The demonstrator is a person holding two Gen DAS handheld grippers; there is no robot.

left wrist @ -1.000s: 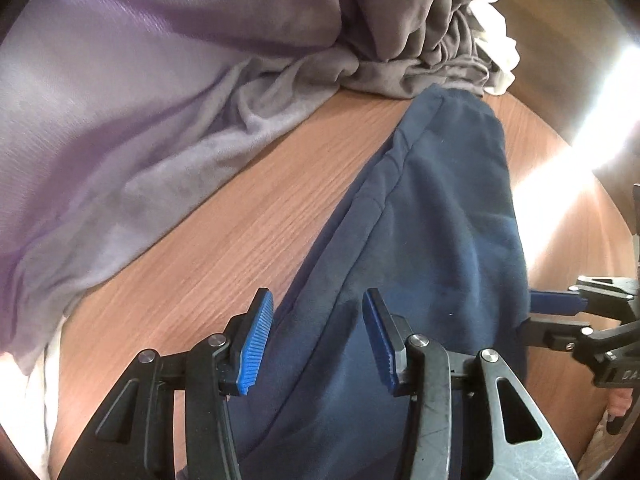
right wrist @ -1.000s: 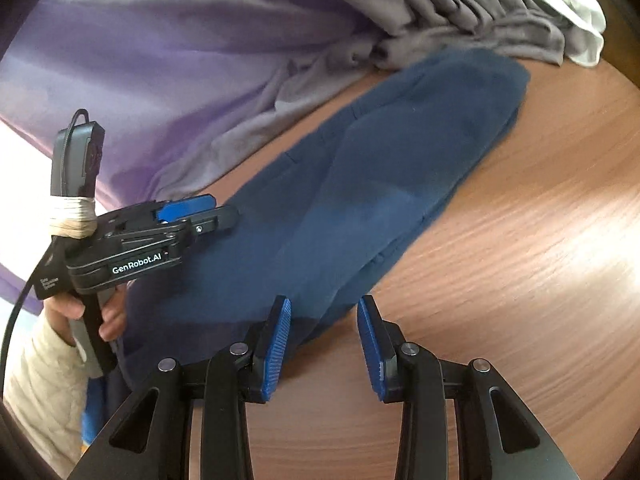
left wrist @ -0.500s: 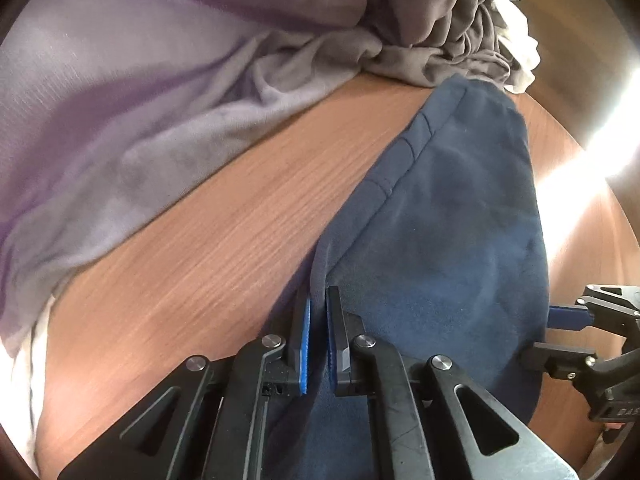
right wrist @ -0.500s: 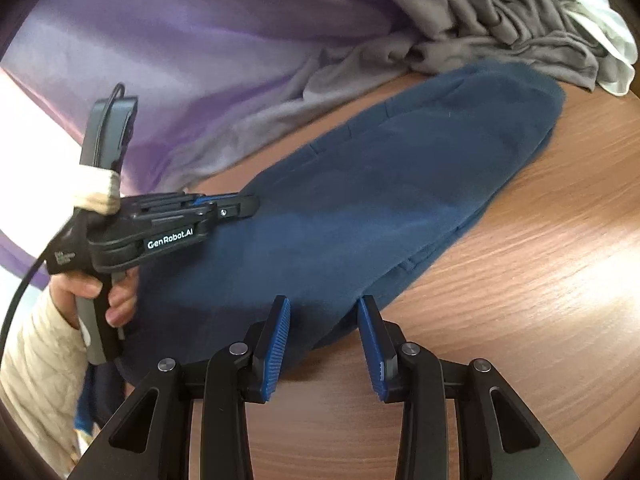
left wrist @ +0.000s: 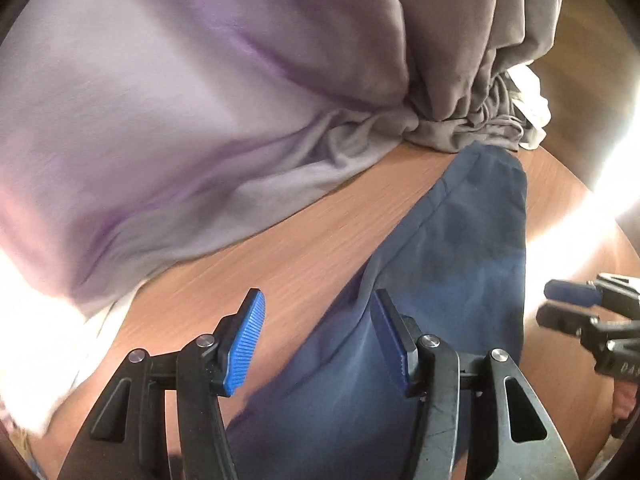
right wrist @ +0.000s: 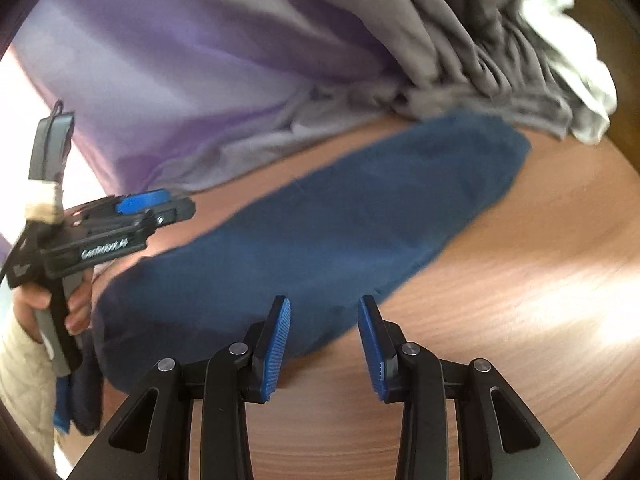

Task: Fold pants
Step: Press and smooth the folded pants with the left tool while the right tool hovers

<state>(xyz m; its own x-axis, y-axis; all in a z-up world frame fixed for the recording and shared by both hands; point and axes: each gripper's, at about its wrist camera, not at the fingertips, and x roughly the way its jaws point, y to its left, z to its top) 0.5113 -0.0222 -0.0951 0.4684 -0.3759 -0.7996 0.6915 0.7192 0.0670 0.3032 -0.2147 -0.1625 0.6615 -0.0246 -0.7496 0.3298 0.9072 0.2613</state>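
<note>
Dark blue pants (left wrist: 460, 260) lie folded into a long strip on the wooden table (left wrist: 280, 248). My left gripper (left wrist: 320, 340) hovers above their left edge with its jaws opening; the cloth lies below the blue pads and neither pad presses on it. In the right wrist view the pants (right wrist: 340, 232) run from the lower left to the upper right. My right gripper (right wrist: 324, 344) stands open over their near edge, gripping nothing. The left gripper (right wrist: 156, 208) shows at that view's left, and the right gripper (left wrist: 580, 308) at the other view's right edge.
A large lilac sheet (left wrist: 160, 120) and a bunched grey garment (right wrist: 460, 60) with a white cloth (right wrist: 580, 80) lie along the far side of the table (right wrist: 520, 280). A hand (right wrist: 40, 304) in a cream sleeve holds the left gripper.
The left gripper, open a second ago, shut on the pants' left edge, then let go, opened and lifted away. The right gripper stayed open and rose a little.
</note>
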